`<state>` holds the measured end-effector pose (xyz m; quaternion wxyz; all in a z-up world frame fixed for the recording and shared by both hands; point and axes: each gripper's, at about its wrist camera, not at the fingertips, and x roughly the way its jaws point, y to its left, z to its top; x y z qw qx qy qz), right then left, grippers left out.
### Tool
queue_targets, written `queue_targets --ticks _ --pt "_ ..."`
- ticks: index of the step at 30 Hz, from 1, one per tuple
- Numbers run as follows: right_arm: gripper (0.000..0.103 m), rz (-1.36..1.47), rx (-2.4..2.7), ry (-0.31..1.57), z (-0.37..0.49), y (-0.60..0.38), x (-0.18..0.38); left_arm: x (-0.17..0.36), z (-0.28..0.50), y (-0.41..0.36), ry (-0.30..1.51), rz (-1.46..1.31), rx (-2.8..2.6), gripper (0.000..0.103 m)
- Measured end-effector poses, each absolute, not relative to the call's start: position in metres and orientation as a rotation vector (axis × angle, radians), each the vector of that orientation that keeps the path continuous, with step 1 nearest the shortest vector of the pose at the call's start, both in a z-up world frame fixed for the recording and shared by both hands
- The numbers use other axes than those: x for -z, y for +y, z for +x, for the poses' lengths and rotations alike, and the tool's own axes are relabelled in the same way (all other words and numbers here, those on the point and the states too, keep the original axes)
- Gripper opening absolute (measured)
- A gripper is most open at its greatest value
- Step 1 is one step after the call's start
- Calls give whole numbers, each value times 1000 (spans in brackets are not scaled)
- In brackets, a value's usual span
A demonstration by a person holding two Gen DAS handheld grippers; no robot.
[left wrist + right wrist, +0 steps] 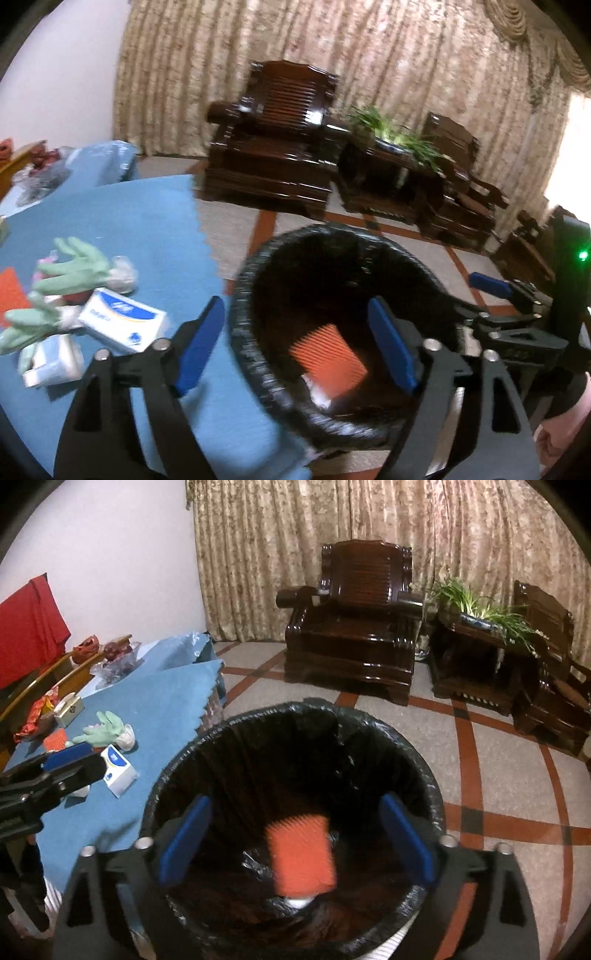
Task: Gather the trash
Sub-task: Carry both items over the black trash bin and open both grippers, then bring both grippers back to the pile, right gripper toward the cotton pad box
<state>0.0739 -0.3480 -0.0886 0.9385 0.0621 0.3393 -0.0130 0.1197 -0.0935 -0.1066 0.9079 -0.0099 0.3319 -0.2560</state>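
Right wrist view: orange ribbed card [302, 853] inside black-lined bin [177, 768]; both grippers gape wide, empty.

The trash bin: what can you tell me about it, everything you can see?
The bin is round, open-topped and upright on the tiled floor, close beside the blue-covered table. A shiny, crinkled black plastic liner covers its inside and folds over the rim. Inside lies an orange ribbed card, blurred, with something white under it. Both open grippers hover above it; none seems to touch it.
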Motion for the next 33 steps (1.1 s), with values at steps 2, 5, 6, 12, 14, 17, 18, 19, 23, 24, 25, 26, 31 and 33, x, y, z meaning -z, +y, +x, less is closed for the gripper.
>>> queue_targets --ticks 2,5,6,12,14,17,18,19,23,24,25,26,31,33 --pt "97 132 0 680 78 -338 86 103 116 -74 676 -26 483 88" --pt "97 130 -50 670 85 -320 83 101 110 -39 659 -37 384 90" --pt "97 128 -64 667 87 -315 82 99 108 -26 653 -39 351 90" --pt "97 101 -202 653 107 -262 81 94 100 37 642 -53 168 91" --pt "97 81 -254 647 115 -240 81 95 98 53 639 -45 117 91" --pt "97 66 -316 642 128 -209 82 99 96 77 652 -51 57 91" --pt "97 63 -331 642 131 -202 83 102 96 85 654 -56 38 91" --pt "97 57 -354 643 136 -189 85 104 95 90 655 -56 23 91" --pt "97 25 -414 661 156 -151 97 112 97 108 659 -46 -13 91" --pt "97 15 -427 672 161 -142 102 114 97 110 662 -44 -18 91" --pt "97 7 -434 681 166 -135 107 117 98 113 666 -45 -24 91" --pt "97 -1 -440 690 170 -129 112 119 100 118 673 -51 -32 91" --pt "97 -30 -441 765 197 -108 142 130 104 133 694 -61 -67 91" --pt "97 -39 -434 787 204 -104 152 135 105 138 703 -67 -76 91"
